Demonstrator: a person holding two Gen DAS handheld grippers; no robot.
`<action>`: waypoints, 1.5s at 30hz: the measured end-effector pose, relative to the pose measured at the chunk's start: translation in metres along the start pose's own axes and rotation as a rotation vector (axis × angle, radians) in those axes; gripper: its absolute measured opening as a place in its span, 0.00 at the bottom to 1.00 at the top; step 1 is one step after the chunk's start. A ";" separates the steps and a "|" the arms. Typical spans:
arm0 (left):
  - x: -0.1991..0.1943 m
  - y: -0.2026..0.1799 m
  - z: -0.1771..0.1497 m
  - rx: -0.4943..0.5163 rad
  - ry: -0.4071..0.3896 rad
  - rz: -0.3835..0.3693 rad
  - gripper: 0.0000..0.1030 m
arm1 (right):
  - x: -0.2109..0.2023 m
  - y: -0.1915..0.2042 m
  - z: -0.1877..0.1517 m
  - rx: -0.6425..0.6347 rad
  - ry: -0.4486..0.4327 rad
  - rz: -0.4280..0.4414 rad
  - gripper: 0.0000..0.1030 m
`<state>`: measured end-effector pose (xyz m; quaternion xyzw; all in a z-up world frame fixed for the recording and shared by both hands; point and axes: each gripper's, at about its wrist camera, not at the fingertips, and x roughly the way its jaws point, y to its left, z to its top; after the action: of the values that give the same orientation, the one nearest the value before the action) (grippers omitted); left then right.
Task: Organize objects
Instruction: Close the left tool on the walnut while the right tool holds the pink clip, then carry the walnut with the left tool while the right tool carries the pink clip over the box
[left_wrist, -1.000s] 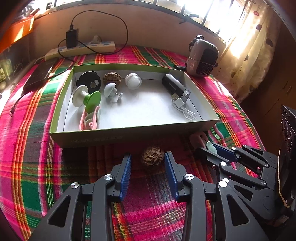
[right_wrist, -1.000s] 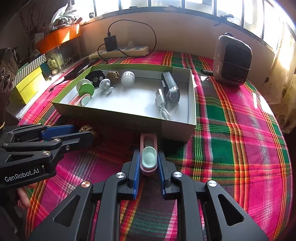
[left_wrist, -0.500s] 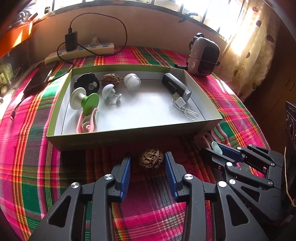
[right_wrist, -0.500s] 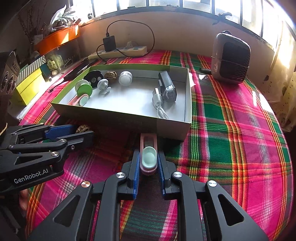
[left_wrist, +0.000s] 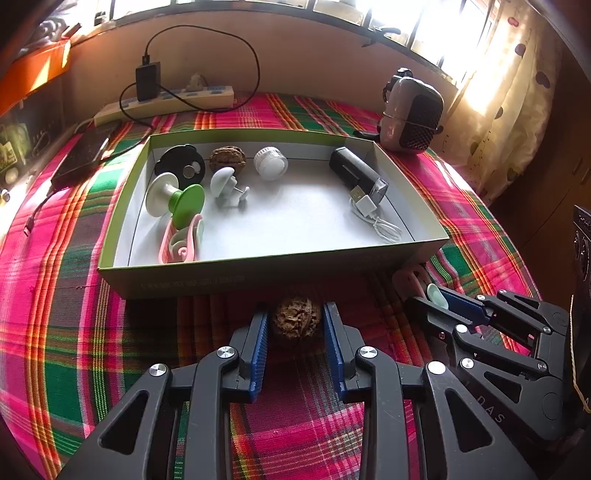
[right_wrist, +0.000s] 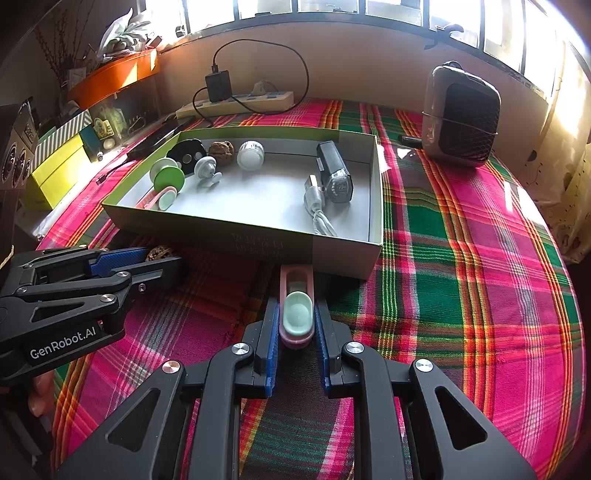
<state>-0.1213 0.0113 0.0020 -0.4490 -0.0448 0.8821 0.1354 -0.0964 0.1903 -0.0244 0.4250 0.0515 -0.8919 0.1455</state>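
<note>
A brown walnut (left_wrist: 296, 320) sits between the blue pads of my left gripper (left_wrist: 296, 326), in front of the green-rimmed box (left_wrist: 258, 275). The jaws stand close around it; a thin gap shows on each side. My right gripper (right_wrist: 296, 321) is shut on a pink and mint clip (right_wrist: 296, 308) just before the box's near wall (right_wrist: 258, 243). The box holds a second walnut (left_wrist: 227, 158), a white knob (left_wrist: 270, 162), a black disc (left_wrist: 181, 164), a green-and-white spool (left_wrist: 177, 197), a white hook (left_wrist: 227, 184), a pink clip (left_wrist: 181, 242) and a black device with cable (left_wrist: 358, 177).
A plaid cloth (right_wrist: 461, 258) covers the round table. A small heater (right_wrist: 461, 114) stands at the back right. A power strip with charger (right_wrist: 236, 101) lies at the back. Yellow boxes (right_wrist: 59, 166) and a dark phone (left_wrist: 85, 155) sit at the left.
My left gripper's jaws have narrowed around the walnut. The right gripper keeps its hold on the clip with little movement.
</note>
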 end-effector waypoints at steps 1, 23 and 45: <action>0.000 0.000 0.000 0.001 -0.001 0.001 0.26 | 0.000 0.000 0.000 -0.001 0.000 -0.001 0.18; -0.001 0.000 -0.001 0.008 0.000 0.002 0.26 | 0.001 0.003 0.000 -0.013 0.002 -0.012 0.18; -0.026 -0.002 0.010 0.024 -0.055 -0.002 0.26 | -0.022 0.005 0.012 -0.006 -0.037 0.046 0.18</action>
<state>-0.1142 0.0058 0.0288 -0.4230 -0.0382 0.8944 0.1403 -0.0915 0.1879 0.0002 0.4088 0.0416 -0.8960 0.1684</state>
